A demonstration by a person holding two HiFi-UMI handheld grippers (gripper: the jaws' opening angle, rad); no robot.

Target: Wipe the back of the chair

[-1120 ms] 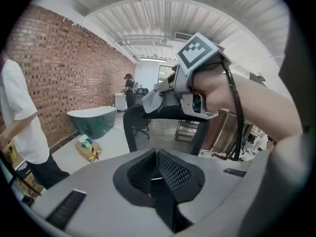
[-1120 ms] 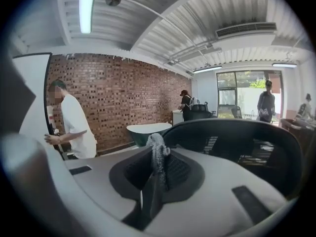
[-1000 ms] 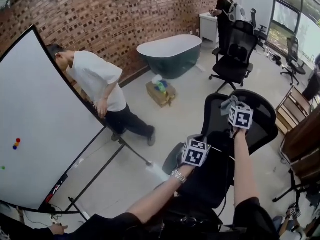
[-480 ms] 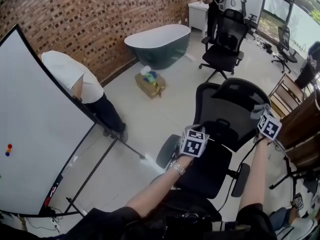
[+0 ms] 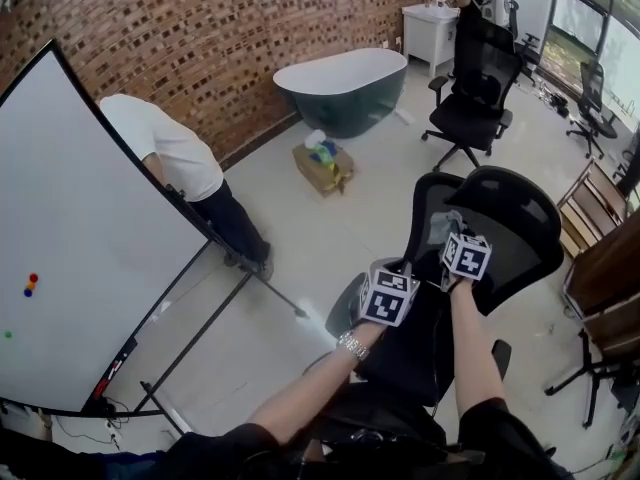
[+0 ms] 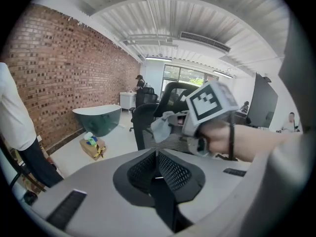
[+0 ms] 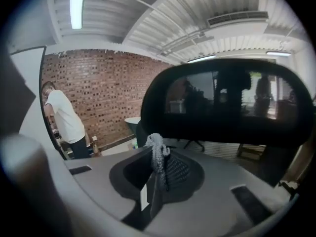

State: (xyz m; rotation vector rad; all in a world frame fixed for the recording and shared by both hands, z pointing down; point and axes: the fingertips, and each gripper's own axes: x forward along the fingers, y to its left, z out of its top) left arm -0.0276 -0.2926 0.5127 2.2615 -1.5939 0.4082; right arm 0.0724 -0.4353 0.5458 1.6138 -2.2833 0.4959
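A black mesh office chair [image 5: 505,230] stands right in front of me, its back turned toward me. My right gripper [image 5: 455,238] is shut on a grey cloth [image 5: 446,226] and presses it against the left part of the chair back. In the right gripper view the cloth [image 7: 158,154] stands up bunched between the jaws, with the dark chair back [image 7: 227,107] close ahead. My left gripper [image 5: 394,276] hovers lower left, beside the chair, shut on nothing [image 6: 157,157]. The left gripper view catches the cloth [image 6: 162,126] ahead of the right gripper.
A large whiteboard [image 5: 90,248] on a wheeled stand fills the left, with a person in a white shirt [image 5: 170,153] bent behind it. A green bathtub [image 5: 345,88], a cardboard box [image 5: 322,166] and a second black chair [image 5: 475,98] lie beyond. Wooden furniture [image 5: 605,268] stands at right.
The right gripper swept with the cloth from the top of the chair back out to its right edge, then back to the left part. The left gripper barely moved.
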